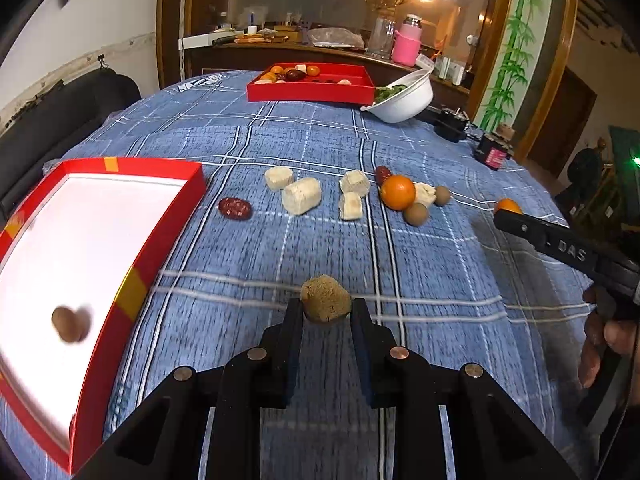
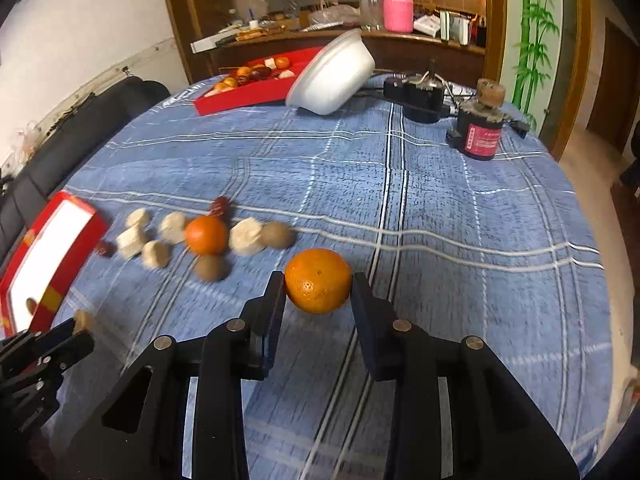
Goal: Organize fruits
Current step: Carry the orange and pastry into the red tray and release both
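Left gripper (image 1: 326, 310) pinches a rough brown fruit (image 1: 325, 298); right gripper (image 2: 318, 286) clamps an orange (image 2: 318, 280). Red tray (image 1: 132, 292) lies at nine o'clock. The shallow fingertip grip risks the fruit slipping and rolling off the cloth.

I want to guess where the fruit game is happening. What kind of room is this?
Probably a dining or living room in someone's home. A table under a blue checked cloth holds the fruit, a wooden sideboard behind it is crowded with household things like a pink flask, and a dark sofa stands beside it.
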Tool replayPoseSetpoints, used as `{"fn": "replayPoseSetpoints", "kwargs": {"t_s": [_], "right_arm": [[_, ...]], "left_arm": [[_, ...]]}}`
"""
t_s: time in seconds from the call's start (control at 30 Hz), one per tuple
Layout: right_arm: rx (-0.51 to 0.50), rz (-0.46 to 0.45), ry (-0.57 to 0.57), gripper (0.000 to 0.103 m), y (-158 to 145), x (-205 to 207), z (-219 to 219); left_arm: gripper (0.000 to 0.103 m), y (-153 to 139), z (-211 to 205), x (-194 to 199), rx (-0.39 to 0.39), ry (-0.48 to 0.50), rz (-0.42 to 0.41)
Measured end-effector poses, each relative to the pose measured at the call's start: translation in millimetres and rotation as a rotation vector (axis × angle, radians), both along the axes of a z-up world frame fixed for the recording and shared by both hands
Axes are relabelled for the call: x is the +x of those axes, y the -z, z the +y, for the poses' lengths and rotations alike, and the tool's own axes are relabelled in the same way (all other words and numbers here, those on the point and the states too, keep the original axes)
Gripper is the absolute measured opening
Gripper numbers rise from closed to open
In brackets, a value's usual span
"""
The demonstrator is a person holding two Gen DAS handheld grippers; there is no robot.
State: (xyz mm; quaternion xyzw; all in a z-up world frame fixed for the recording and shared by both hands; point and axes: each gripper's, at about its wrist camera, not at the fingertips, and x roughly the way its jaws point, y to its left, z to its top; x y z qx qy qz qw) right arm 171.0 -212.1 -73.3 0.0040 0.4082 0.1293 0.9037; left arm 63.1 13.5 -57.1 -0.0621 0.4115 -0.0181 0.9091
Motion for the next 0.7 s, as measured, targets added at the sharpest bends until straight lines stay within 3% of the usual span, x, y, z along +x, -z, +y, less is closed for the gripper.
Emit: {"fn": "replayPoseSetpoints", "kwargs": {"t_s": [0.37,0.7], "right_arm": [[-0.005,-0.041,-0.108,0.032,-19.0,-94.1,27.7],[-0.041,-0.036,-0.22,0.032,-19.4,-132.7,65.3]], "left_arm": [[0.024,-25.5,20.6,-63.1,-0.062,0.01,-0.079],[0.023,-44.5,59.6,-104.7,-0.07,-0.063,-0.143]]}}
